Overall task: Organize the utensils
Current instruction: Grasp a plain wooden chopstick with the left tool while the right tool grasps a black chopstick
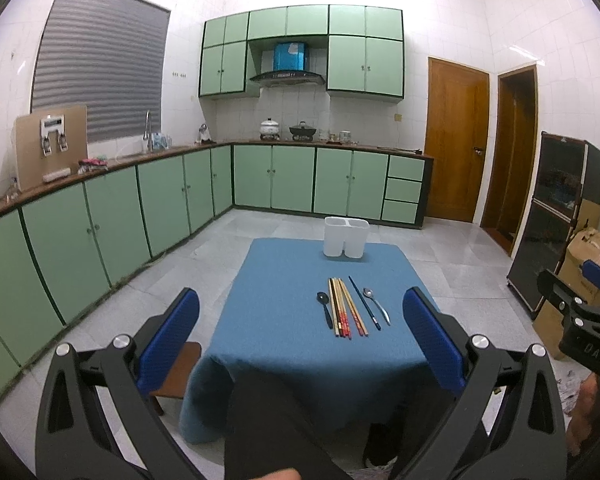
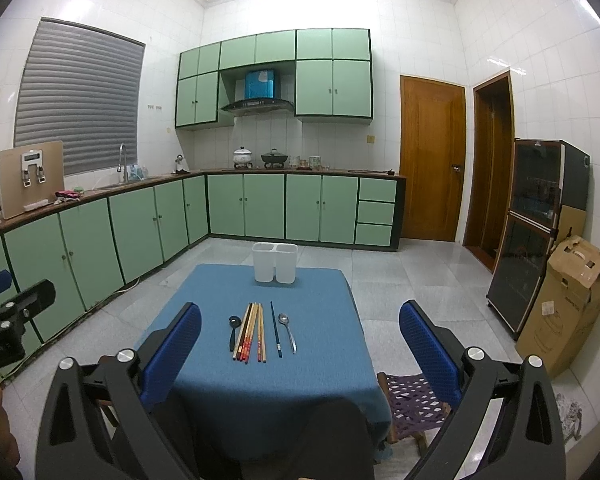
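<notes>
A small table with a blue cloth (image 1: 284, 320) (image 2: 316, 380) holds a row of utensils: a black spoon (image 1: 325, 307) (image 2: 233, 331), several wooden chopsticks (image 1: 346, 307) (image 2: 252, 332), a dark blue chopstick (image 1: 365, 303) (image 2: 275, 330) and a metal spoon (image 1: 377, 306) (image 2: 288, 331). A white two-compartment holder (image 1: 346, 237) (image 2: 275, 262) stands empty at the table's far edge. My left gripper (image 1: 300, 312) and right gripper (image 2: 300, 320) are both open and empty, held back from the table's near edge.
Green kitchen cabinets (image 1: 148, 200) run along the left and back walls. A wooden stool (image 1: 176, 368) stands left of the table, a woven stool (image 2: 416, 396) right of it. A dark cabinet (image 2: 536, 232) and a cardboard box (image 2: 568, 304) stand at the right wall.
</notes>
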Demonstrator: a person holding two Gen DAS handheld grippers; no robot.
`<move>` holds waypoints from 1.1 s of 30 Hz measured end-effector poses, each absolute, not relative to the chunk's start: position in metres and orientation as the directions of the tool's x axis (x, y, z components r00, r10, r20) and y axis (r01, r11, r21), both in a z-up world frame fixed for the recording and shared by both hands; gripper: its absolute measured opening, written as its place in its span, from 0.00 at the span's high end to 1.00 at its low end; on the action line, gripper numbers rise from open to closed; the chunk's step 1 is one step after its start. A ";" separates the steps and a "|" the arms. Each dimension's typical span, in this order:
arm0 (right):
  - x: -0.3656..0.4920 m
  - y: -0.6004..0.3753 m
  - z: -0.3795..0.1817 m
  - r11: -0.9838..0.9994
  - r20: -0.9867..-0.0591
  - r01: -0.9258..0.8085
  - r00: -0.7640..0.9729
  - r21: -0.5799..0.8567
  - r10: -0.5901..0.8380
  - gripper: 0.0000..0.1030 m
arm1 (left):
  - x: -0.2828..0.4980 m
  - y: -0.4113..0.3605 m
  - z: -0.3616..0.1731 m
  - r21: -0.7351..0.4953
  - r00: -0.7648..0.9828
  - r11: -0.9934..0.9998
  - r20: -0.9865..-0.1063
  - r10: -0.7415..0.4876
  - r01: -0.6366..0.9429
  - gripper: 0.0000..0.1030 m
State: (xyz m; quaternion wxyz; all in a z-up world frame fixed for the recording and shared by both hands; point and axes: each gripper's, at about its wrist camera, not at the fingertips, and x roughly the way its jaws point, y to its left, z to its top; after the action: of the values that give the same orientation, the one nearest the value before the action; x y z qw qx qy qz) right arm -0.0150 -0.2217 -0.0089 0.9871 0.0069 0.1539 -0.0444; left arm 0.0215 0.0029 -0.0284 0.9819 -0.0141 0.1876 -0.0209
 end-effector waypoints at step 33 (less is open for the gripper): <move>0.279 -0.272 -0.211 0.968 -0.666 -0.234 0.709 0.090 0.233 0.68 | 0.299 -0.042 -0.226 -0.100 0.716 0.974 -0.664 -0.216 0.201 0.47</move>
State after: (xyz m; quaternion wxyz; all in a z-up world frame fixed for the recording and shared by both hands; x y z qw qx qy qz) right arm 0.2793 -0.2725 -0.2115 0.9243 -0.0006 0.3601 0.1262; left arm 0.2989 -0.0416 -0.2259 0.9262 -0.0101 0.3597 -0.1126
